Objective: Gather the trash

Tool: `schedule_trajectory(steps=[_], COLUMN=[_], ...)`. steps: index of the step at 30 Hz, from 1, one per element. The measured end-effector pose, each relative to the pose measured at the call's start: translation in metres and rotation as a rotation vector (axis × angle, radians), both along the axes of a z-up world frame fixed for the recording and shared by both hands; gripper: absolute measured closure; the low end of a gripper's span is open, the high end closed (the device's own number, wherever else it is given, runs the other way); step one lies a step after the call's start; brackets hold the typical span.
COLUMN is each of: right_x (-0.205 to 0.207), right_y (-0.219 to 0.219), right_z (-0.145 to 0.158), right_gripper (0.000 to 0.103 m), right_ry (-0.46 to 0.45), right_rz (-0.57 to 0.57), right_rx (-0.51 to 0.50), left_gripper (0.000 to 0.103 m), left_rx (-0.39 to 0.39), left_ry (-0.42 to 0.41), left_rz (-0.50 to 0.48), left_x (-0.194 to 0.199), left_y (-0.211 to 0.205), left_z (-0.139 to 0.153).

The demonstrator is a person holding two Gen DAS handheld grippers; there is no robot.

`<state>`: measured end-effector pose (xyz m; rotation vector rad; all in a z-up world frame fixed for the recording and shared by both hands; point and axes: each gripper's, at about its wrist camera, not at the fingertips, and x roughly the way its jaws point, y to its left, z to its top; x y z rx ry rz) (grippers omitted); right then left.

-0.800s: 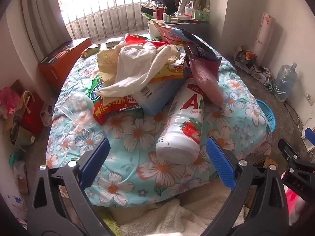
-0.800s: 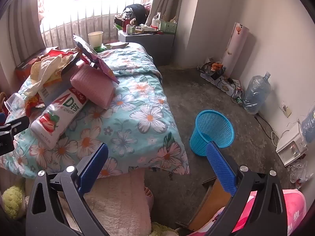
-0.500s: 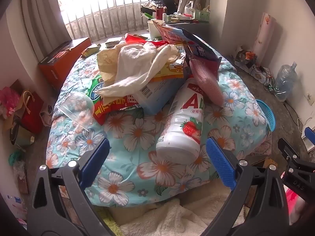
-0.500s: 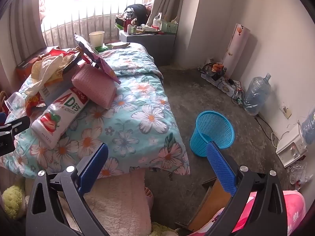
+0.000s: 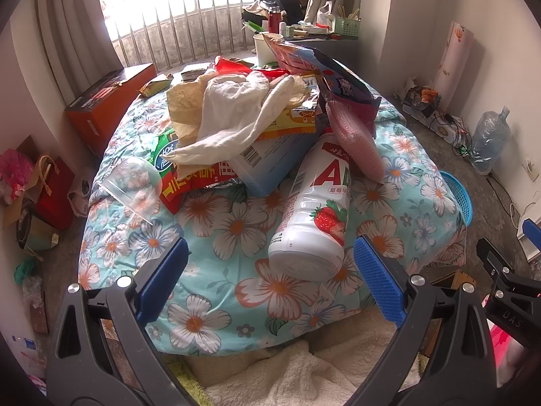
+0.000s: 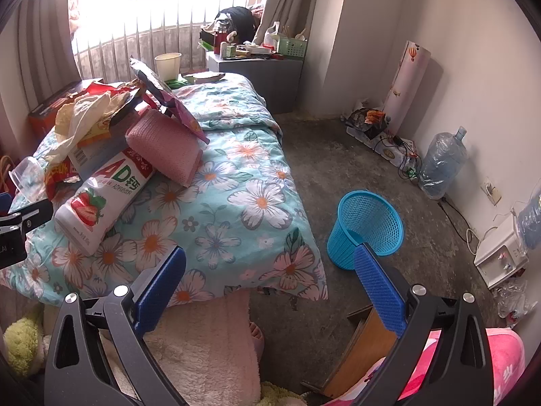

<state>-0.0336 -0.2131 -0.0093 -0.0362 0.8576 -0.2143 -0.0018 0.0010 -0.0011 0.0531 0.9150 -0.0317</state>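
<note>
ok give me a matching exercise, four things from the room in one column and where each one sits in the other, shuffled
Things:
1. bottle
2. basket
3. paper cup
4. water jug

Places:
A. on the floor beside the bed
B. against the right wall, by the cables
C. lying on its side at the front of the trash pile
D. upright at the far end of the bed, near the window

Pairs: 1-C, 2-A, 3-D, 4-B
</note>
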Motion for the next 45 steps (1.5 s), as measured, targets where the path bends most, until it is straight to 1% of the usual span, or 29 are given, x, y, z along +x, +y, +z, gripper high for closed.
schedule_trajectory(steps=[22, 23, 45], right_x=[0.0014, 0.0017, 0.0024], right_y=[0.0050, 0.0057, 0.0068], right_z=[0.0012, 0.0014, 0.0017], right_gripper=[0.006, 0.006, 0.006], right_ry=[-0.002, -0.003, -0.004], right_rz=[0.005, 0.006, 0.007], right_rx=[-0.007, -0.009, -0.006], left_gripper=[0.009, 0.009, 0.009], left_rx=[-0.004, -0.007, -0.008], left_ry=[-0.005, -0.004, -0.004], left_rz=[0.001, 0.000, 0.000], left_x=[-0.0002, 0.0015, 0.0017], left_y=[-0.0001, 0.0044, 0.0052], left_z=[-0.0031, 0.0006, 0.0011])
